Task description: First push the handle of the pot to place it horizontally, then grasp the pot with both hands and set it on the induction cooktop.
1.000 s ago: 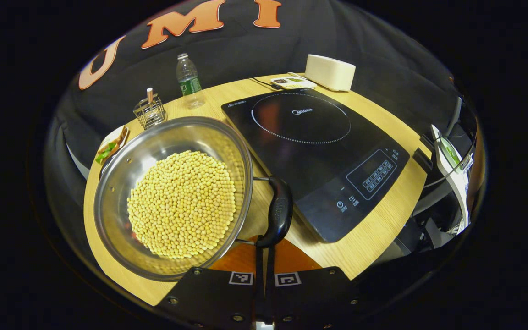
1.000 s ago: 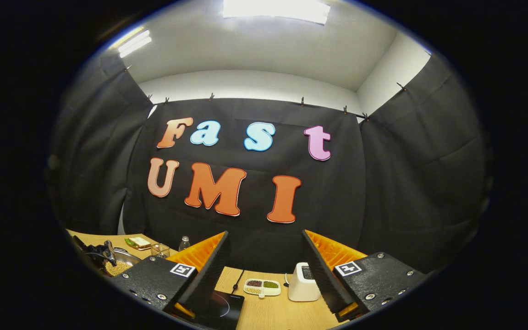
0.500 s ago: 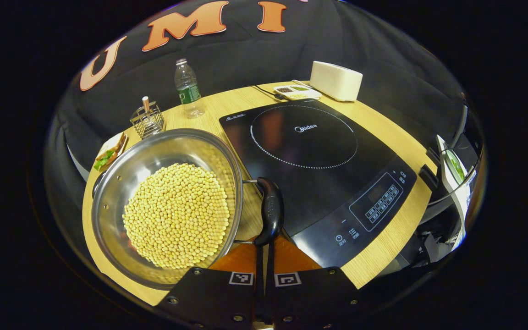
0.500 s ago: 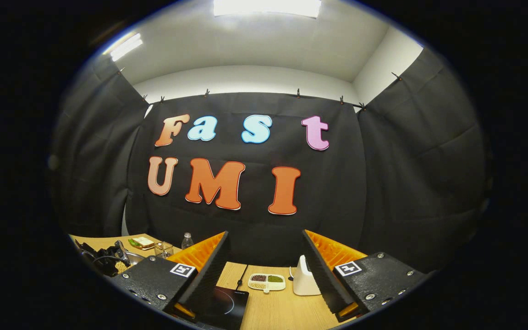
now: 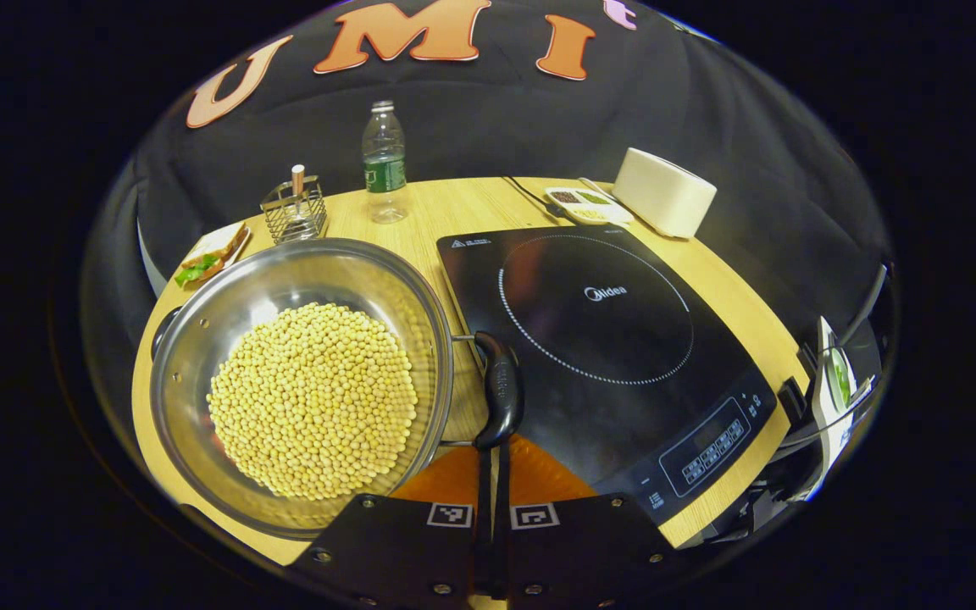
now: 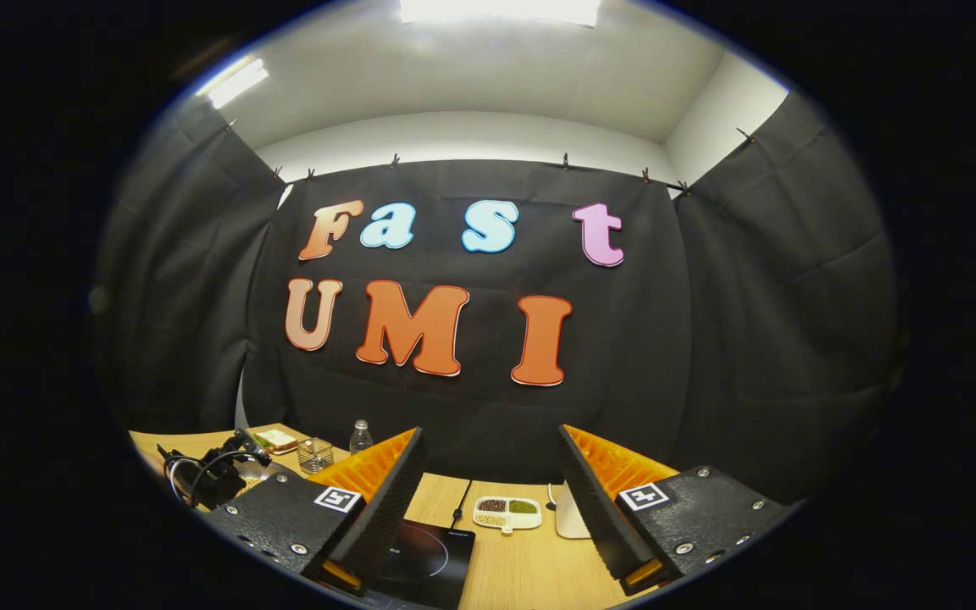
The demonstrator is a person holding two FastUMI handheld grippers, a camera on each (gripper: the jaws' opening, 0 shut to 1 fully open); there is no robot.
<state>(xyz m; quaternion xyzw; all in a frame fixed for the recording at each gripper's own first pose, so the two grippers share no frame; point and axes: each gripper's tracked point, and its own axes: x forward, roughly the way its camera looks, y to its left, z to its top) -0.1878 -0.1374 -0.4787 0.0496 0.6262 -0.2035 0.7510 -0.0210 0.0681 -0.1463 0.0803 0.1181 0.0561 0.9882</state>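
Observation:
A steel pot (image 5: 200, 313) full of soybeans (image 5: 312, 398) sits on the wooden table, left of the black induction cooktop (image 5: 598, 330). Its black side handle (image 5: 498, 390) stands on the pot's right, between pot and cooktop. My left gripper (image 5: 490, 462) is shut, with its tips right at the handle's near end and nothing held between them. In the right gripper view, my right gripper (image 6: 490, 432) is open and empty, held high and facing the back wall, with the cooktop (image 6: 420, 559) low between its fingers. The left gripper's body (image 6: 208, 474) sits at the lower left there.
At the back of the table stand a water bottle (image 5: 384, 165), a wire holder (image 5: 295, 212), a plate with a sandwich (image 5: 208, 254), a small divided dish (image 5: 579, 202) and a white box (image 5: 664, 191). The table's edge runs close to the cooktop's near right corner.
The left gripper view has swung, so the pot and cooktop sit lower and more to the right. The handle stays at the shut fingertips. The right gripper shifted slightly and stays open.

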